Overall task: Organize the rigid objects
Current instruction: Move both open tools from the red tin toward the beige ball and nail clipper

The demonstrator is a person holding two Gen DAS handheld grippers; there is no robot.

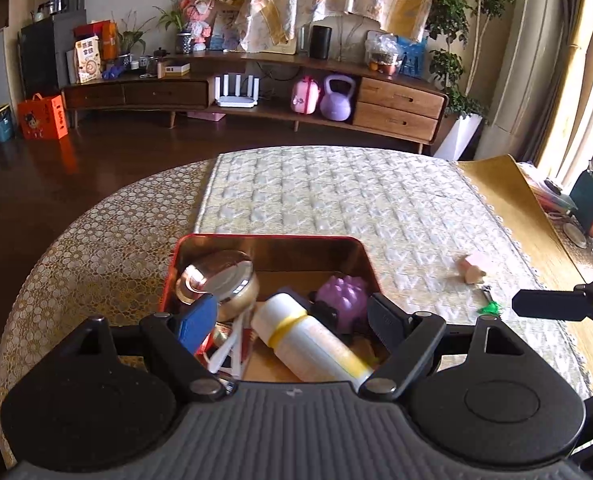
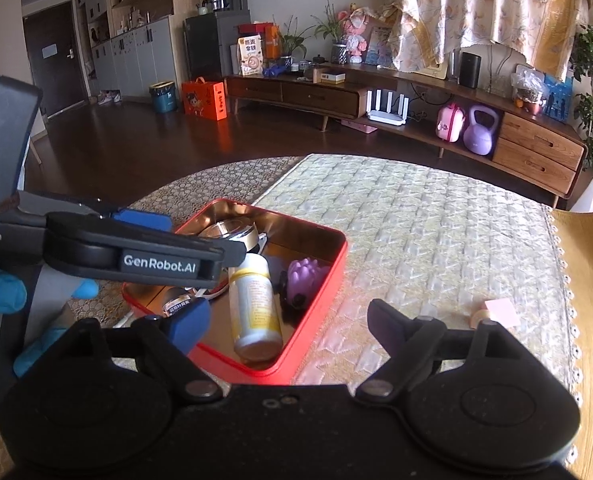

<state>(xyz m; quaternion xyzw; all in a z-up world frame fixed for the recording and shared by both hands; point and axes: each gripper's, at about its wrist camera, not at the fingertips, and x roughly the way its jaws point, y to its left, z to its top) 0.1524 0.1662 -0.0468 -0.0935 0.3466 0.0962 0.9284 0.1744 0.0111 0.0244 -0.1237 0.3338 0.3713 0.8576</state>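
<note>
A red tin box [image 1: 268,240] [image 2: 338,264] sits open on the quilted mat. Inside lie a round metal tin [image 1: 220,276], a white bottle with a yellow band [image 1: 308,336] [image 2: 254,304] and a purple knobbly toy [image 1: 344,296] [image 2: 302,278]. My left gripper [image 1: 290,318] hovers over the box, open, with nothing gripped. My right gripper [image 2: 288,320] stands open above the box's near right corner, holding nothing. One of the left gripper's fingers [image 2: 156,258] crosses the right wrist view. A pink block [image 1: 472,266] [image 2: 500,312] lies on the mat to the right.
A small green item with a metal clip [image 1: 490,306] lies near the pink block. The round table [image 1: 96,248] has a lace cloth, and its edge drops to dark floor. A gloved hand [image 2: 0,292] holds the left gripper. A low wooden sideboard [image 1: 400,108] stands behind.
</note>
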